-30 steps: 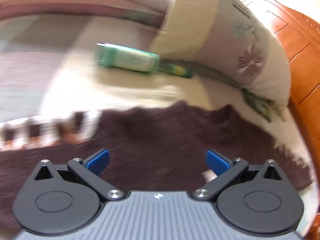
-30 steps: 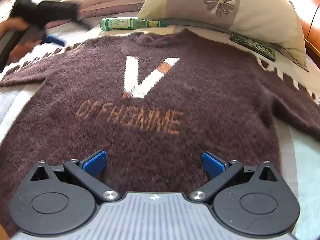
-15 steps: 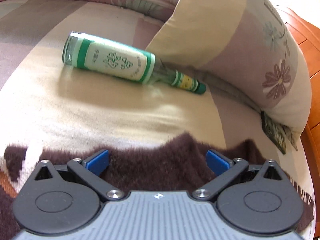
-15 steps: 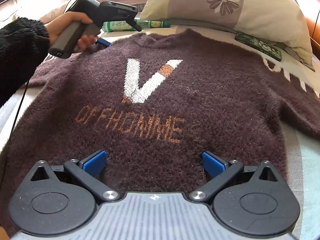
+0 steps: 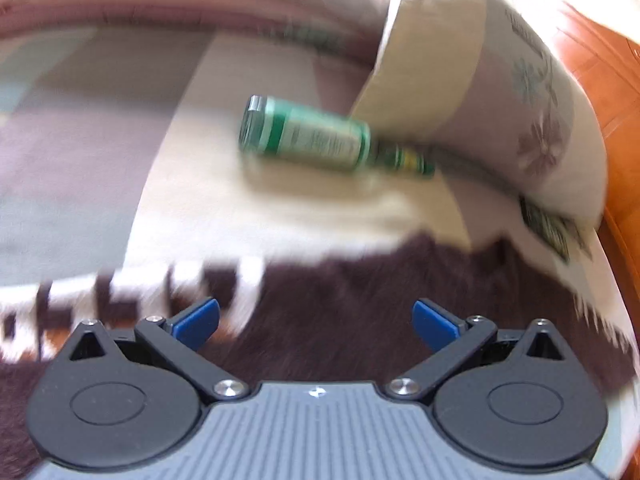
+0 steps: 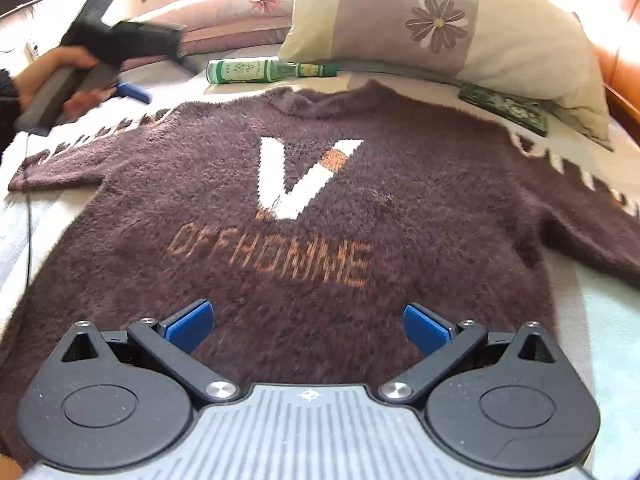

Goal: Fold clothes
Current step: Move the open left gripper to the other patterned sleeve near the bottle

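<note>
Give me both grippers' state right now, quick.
Left gripper: open, holding nothing, above the sweater sleeve.
Right gripper: open, holding nothing, over the sweater's hem.

A green glass bottle [image 6: 256,71] with a pale label lies on its side on the bed [image 6: 600,320] in the upper middle of the right wrist frame, its neck pointing toward a large floral pillow [image 6: 460,24] at upper right. A dark green patterned flat item [image 6: 506,108] lies tucked under that pillow's lower edge, and a pink floral pillow [image 6: 240,4] sits behind at upper centre. Orange wooden furniture [image 5: 600,92] fills the right edge of the blurred left wrist frame.
</note>
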Demonstrator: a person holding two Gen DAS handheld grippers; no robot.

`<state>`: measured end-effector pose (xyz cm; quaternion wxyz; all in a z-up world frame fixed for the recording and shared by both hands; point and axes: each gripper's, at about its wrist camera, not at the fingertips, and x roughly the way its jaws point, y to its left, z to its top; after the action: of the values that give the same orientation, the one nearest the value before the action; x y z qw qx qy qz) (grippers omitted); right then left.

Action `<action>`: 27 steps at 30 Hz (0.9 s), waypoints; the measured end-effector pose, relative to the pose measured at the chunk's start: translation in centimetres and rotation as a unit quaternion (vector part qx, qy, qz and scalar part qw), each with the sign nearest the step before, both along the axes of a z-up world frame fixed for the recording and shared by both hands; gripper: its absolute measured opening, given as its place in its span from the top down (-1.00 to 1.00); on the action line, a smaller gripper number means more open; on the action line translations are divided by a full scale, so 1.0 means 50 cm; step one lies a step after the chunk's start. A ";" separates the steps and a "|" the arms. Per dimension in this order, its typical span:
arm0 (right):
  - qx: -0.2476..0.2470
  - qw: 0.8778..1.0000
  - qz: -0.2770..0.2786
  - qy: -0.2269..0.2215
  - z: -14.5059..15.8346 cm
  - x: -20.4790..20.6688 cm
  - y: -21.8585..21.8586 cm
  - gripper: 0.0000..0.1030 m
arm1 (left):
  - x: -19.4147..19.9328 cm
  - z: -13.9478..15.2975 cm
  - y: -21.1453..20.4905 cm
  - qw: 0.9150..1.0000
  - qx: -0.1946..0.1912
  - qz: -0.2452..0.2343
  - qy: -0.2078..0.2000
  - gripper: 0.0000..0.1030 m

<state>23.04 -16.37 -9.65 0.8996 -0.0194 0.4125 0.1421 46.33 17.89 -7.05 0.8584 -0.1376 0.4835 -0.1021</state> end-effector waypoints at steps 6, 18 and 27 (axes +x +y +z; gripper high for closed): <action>0.010 0.999 -0.016 0.028 -0.002 -0.079 0.032 -1.00 | -0.042 -0.057 0.036 1.000 -0.026 -0.007 -0.002 -0.99; -0.038 0.998 -0.043 0.020 -0.045 -0.140 0.067 -1.00 | -0.124 -0.061 0.156 0.998 -0.054 -0.012 -0.037 -0.99; -0.045 0.997 -0.051 0.030 -0.040 -0.130 0.075 -1.00 | -0.231 -0.066 0.378 0.993 -0.099 0.055 -0.023 -0.99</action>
<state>16.55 -12.60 -11.64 0.8911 -0.0344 0.4459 0.0776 34.75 36.81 -10.36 0.8559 -0.2459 0.4427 -0.1050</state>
